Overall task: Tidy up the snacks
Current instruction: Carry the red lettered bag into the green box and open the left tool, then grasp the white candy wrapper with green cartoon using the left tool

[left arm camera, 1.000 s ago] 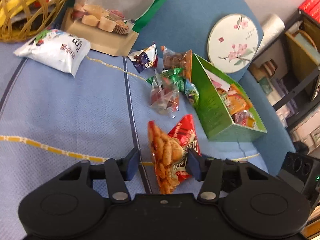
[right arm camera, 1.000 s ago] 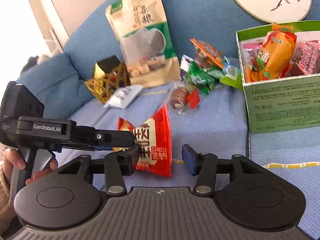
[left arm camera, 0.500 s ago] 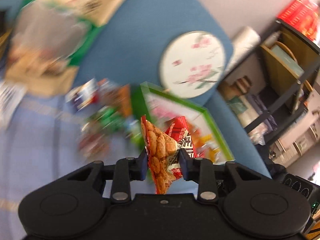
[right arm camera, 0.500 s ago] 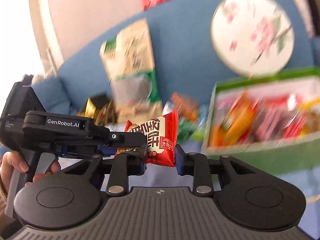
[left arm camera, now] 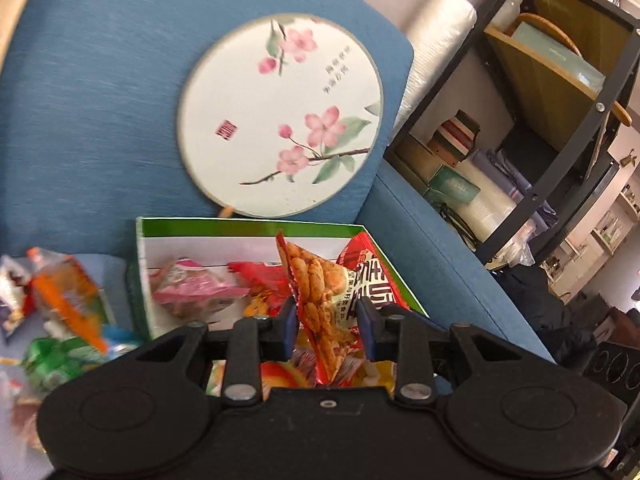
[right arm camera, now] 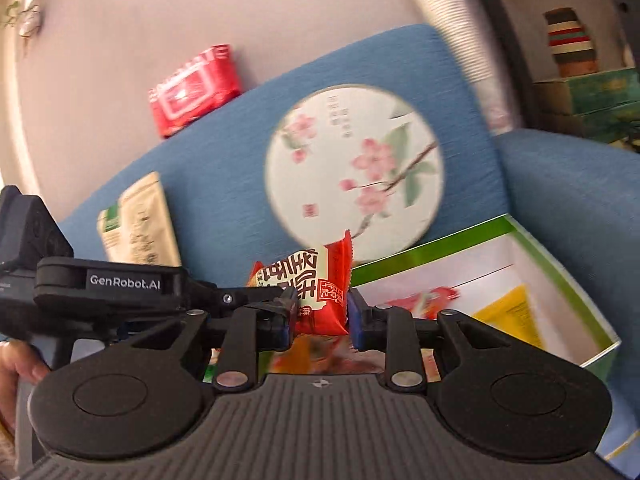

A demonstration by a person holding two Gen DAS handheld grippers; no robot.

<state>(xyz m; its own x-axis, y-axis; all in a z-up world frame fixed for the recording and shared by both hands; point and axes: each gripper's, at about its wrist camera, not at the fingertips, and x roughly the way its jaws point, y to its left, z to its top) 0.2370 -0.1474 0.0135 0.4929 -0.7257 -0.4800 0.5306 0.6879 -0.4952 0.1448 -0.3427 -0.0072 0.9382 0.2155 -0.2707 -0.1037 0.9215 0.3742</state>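
Note:
My left gripper [left arm camera: 326, 322] is shut on a red snack packet [left arm camera: 320, 292] with a clear window showing fried pieces, held over the open green box [left arm camera: 240, 227]. My right gripper [right arm camera: 320, 314] is shut on the same red packet [right arm camera: 316, 284], gripping it from the other side. The left gripper's body shows in the right wrist view [right arm camera: 120, 280], just left of the packet. The box [right arm camera: 560, 276] holds several packets, pink [left arm camera: 192, 288], red and yellow [right arm camera: 508, 316]. Both grippers hover above the box.
A round floral fan [left arm camera: 280, 116] leans on the blue sofa back behind the box. Loose snack packets [left arm camera: 60, 304] lie left of the box. A tan snack bag [right arm camera: 136, 224] and red wipes pack [right arm camera: 192, 88] sit behind. A dark shelf unit [left arm camera: 540, 120] stands right.
Both grippers closed on the red packet, lifted it off the blue cloth and carried it right, to above the green box.

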